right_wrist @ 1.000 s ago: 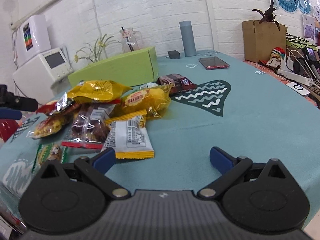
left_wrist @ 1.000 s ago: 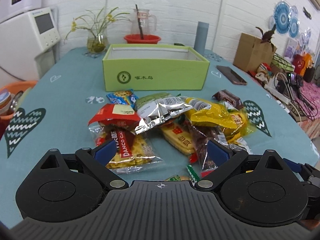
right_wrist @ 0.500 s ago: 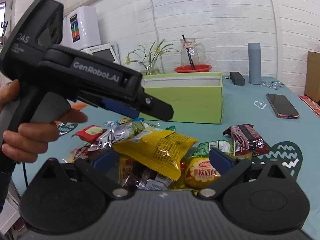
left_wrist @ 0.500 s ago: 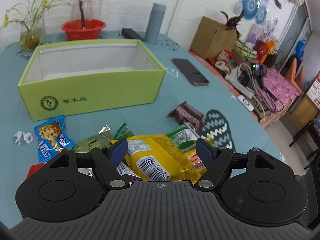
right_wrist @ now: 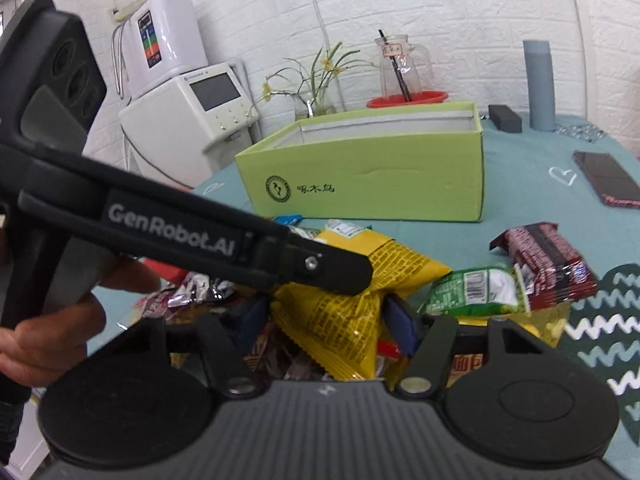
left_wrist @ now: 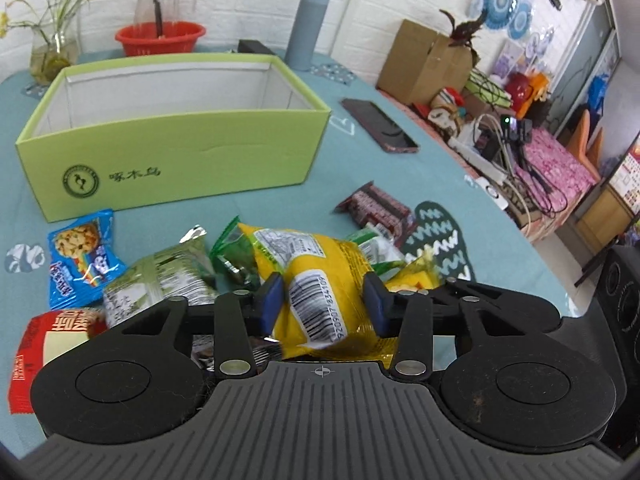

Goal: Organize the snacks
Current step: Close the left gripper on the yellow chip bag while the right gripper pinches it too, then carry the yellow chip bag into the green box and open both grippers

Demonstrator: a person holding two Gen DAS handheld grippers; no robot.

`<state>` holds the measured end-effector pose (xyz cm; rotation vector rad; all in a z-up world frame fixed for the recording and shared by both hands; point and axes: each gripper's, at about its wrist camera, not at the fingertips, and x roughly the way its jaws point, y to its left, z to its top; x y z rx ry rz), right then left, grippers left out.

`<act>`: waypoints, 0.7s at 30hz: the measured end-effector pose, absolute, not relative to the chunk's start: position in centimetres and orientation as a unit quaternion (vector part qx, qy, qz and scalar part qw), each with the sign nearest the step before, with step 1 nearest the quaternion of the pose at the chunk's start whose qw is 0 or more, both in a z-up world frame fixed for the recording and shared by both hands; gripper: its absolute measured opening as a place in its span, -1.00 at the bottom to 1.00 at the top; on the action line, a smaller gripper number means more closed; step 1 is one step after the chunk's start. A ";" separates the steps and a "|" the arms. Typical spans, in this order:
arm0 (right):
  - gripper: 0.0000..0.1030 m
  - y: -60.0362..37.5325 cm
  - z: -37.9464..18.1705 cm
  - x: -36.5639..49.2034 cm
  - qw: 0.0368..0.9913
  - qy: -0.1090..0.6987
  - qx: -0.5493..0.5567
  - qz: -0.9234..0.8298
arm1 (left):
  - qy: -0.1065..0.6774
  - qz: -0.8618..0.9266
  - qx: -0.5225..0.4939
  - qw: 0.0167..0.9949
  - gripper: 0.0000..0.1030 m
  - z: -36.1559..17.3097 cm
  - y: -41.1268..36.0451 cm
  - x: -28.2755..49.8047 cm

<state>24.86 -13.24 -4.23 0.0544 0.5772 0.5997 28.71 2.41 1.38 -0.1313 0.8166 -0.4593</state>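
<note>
A heap of snack packets lies on the teal tablecloth in front of an open green box [left_wrist: 172,160] [right_wrist: 380,184]. A yellow packet [left_wrist: 320,292] [right_wrist: 340,320] tops the heap. My left gripper [left_wrist: 324,304] is closing on it, and its blue pads press the packet's sides. My right gripper [right_wrist: 328,320] is closing on the same packet from another side, with the crumpled wrapper between its pads. In the right wrist view a hand holds the left gripper, whose finger [right_wrist: 320,268] lies across the packet. The box looks bare inside.
Around the heap lie a blue cookie pack [left_wrist: 80,256], a red pack [left_wrist: 48,340], a dark red bar [right_wrist: 548,256] and a green packet [right_wrist: 476,288]. A phone [left_wrist: 378,126], a grey cylinder [left_wrist: 310,28], a red basin [left_wrist: 160,36] and a vase [left_wrist: 52,52] stand farther back.
Both grippers swung in over the heap to the yellow packet. Their jaws went from wide apart to narrow around it, and the packet now looks crumpled.
</note>
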 end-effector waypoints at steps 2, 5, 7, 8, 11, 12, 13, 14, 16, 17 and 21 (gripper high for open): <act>0.28 -14.1 -3.6 23.9 0.921 0.270 0.030 0.278 | 0.380 -0.237 -0.063 0.892 -0.59 1.9 1.7 28.1; 0.34 -14.9 -3.9 23.5 0.921 0.272 0.041 0.277 | 0.379 -0.247 -0.060 0.890 -0.51 1.8 1.1 27.6; 0.41 -14.7 -4.7 23.8 0.916 0.283 0.044 0.282 | 0.393 -0.231 -0.058 0.888 -0.36 1.1 1.1 27.7; 0.43 -14.7 -4.9 23.9 0.915 0.284 0.042 0.284 | 0.395 -0.222 -0.060 0.889 -0.31 0.9 1.4 27.6; 0.52 -15.1 -4.6 23.7 0.919 0.272 0.042 0.283 | 0.390 -0.214 -0.080 0.892 -0.16 1.3 2.6 27.5; 0.57 -15.3 -4.5 23.7 0.920 0.270 0.045 0.280 | 0.388 -0.209 -0.083 0.894 -0.07 1.5 2.8 27.6; 0.57 -15.4 -4.5 23.7 0.921 0.269 0.046 0.277 | 0.387 -0.206 -0.082 0.895 -0.07 1.6 2.8 27.8; 0.57 -15.4 -4.6 23.8 0.921 0.270 0.047 0.277 | 0.389 -0.205 -0.080 0.895 -0.08 1.5 2.6 28.1; 0.57 -15.1 -4.8 24.1 0.918 0.277 0.048 0.281 | 0.403 -0.213 -0.079 0.887 -0.10 0.8 2.1 28.9; 0.57 -14.9 -5.0 24.3 0.917 0.275 0.046 0.284 | 0.411 -0.217 -0.082 0.881 -0.10 0.3 1.9 29.3; 0.39 -13.9 -4.7 25.0 0.916 0.278 0.017 0.290 | 0.420 -0.228 -0.112 0.871 -0.60 -0.2 2.6 29.8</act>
